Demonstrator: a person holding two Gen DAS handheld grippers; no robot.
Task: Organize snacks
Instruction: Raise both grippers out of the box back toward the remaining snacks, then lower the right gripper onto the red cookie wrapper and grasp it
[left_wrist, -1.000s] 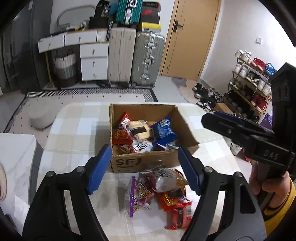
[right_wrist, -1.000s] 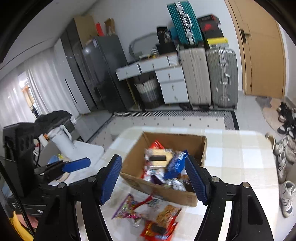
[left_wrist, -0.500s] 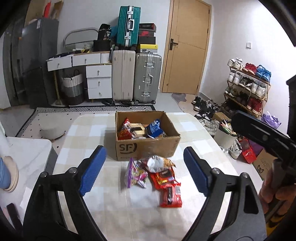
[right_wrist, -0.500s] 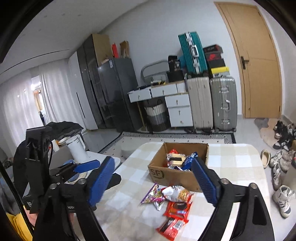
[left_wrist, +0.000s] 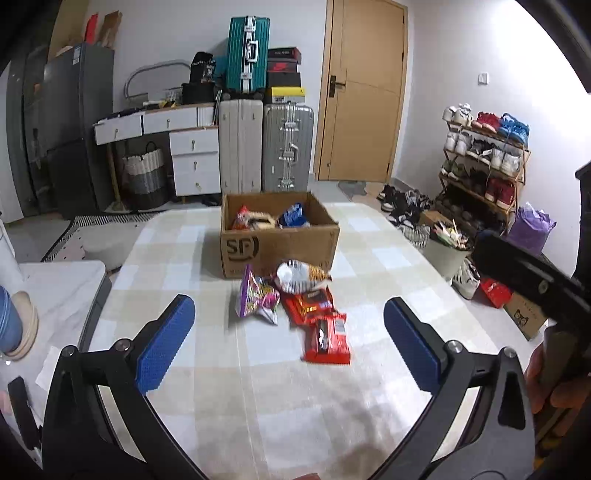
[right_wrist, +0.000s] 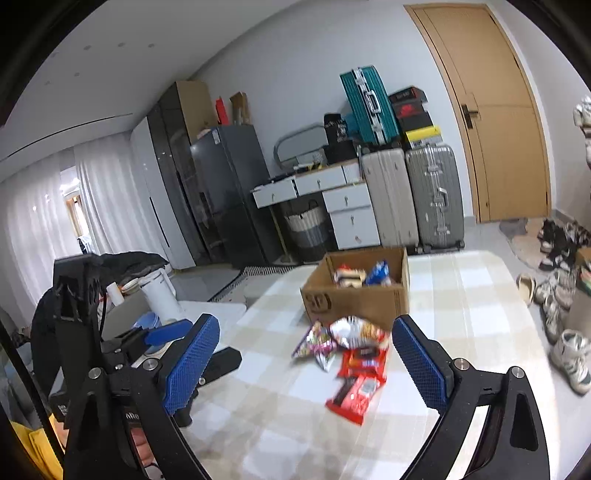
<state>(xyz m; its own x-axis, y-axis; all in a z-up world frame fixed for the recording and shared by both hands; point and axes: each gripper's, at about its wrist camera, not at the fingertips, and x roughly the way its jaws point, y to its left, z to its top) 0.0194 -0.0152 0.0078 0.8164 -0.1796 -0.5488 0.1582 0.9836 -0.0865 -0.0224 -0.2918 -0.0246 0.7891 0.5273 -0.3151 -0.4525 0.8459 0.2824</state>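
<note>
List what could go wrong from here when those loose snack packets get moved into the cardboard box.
1. The packets overlap in a heap: closing on the red packet may drag the purple bag or the white crinkled bag along.
2. The heap lies against the cardboard box, so a reach could shove the box.
3. Both the left gripper and the right gripper face the same heap with fingers apart; they might collide.

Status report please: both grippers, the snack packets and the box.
Left gripper and right gripper open, empty, jaws just widened. Brown cardboard box part filled; loose snack packets lie before it. Nothing blocking.
</note>
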